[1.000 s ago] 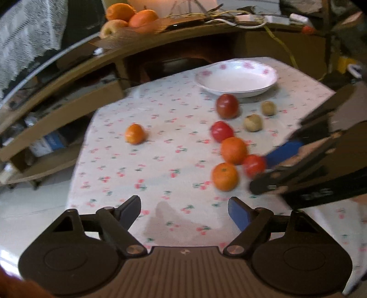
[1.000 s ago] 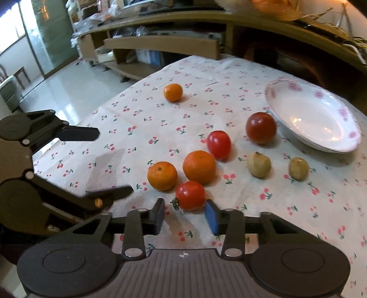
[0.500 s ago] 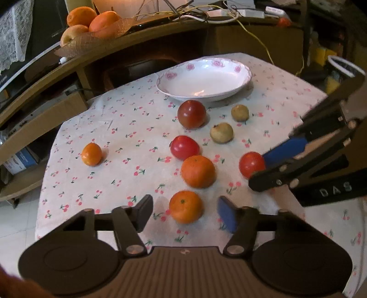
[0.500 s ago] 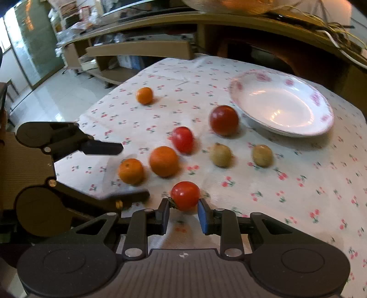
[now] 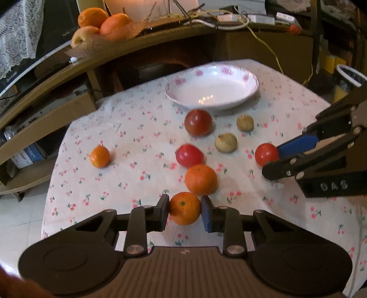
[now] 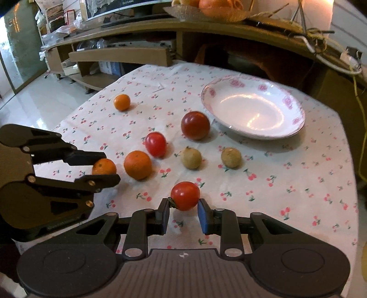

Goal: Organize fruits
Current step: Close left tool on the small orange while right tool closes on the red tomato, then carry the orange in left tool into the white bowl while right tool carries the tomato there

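Observation:
My left gripper (image 5: 185, 212) is shut on a small orange (image 5: 185, 208); it also shows in the right wrist view (image 6: 103, 166). My right gripper (image 6: 183, 209) is shut on a small red tomato (image 6: 185, 198), seen in the left wrist view too (image 5: 266, 154). On the cherry-print tablecloth (image 6: 286, 183) lie a larger orange (image 6: 137, 164), a red tomato (image 6: 156, 144), a dark red tomato (image 6: 195, 125), two pale brown fruits (image 6: 191, 158) (image 6: 231, 157) and a small orange (image 6: 122, 102) apart at far left. An empty white floral bowl (image 6: 253, 110) stands behind them.
A curved wooden shelf unit (image 6: 160, 29) runs behind the table, with a basket of oranges (image 5: 103, 20) and cables (image 5: 240, 19) on top. The table's left edge drops to a tiled floor (image 6: 34, 98).
My left gripper moved in and closed on the small orange. My right gripper closed on the small red tomato and carried it right, away from the oranges.

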`<move>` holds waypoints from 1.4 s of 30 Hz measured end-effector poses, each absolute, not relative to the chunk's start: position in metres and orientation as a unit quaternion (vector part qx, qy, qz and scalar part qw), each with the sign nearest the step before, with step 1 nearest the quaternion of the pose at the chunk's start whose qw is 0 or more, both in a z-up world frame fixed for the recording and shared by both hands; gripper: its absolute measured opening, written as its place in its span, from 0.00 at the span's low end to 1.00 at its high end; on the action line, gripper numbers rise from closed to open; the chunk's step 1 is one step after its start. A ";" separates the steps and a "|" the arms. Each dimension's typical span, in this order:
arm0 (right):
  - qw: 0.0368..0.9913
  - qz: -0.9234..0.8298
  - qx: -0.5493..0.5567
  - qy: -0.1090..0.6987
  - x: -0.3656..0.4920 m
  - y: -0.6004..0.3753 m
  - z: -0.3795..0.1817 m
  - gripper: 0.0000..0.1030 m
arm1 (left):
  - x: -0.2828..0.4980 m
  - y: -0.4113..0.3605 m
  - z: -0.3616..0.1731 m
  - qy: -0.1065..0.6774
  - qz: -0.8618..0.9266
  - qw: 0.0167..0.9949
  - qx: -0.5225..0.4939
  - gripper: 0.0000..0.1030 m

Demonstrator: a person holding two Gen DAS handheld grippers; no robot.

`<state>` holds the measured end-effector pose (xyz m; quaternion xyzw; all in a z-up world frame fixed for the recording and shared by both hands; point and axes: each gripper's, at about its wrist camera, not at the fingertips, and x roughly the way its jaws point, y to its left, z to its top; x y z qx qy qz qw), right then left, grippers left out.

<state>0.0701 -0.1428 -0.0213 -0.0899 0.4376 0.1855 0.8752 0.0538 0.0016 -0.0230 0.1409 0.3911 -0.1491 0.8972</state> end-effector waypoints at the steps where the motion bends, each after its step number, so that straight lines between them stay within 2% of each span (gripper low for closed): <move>1: 0.878 0.183 -0.093 0.433 0.070 -0.143 -0.019 0.26 | 0.055 0.001 -0.020 0.388 -0.149 0.899 0.139 0.34; 19: 0.899 0.138 -0.112 0.401 0.082 -0.143 -0.010 0.25 | 0.094 -0.019 0.005 0.360 -0.170 0.909 0.122 0.34; 42: 0.913 0.110 -0.115 0.375 0.101 -0.154 -0.002 0.24 | 0.129 -0.047 0.010 0.348 -0.198 0.909 0.114 0.34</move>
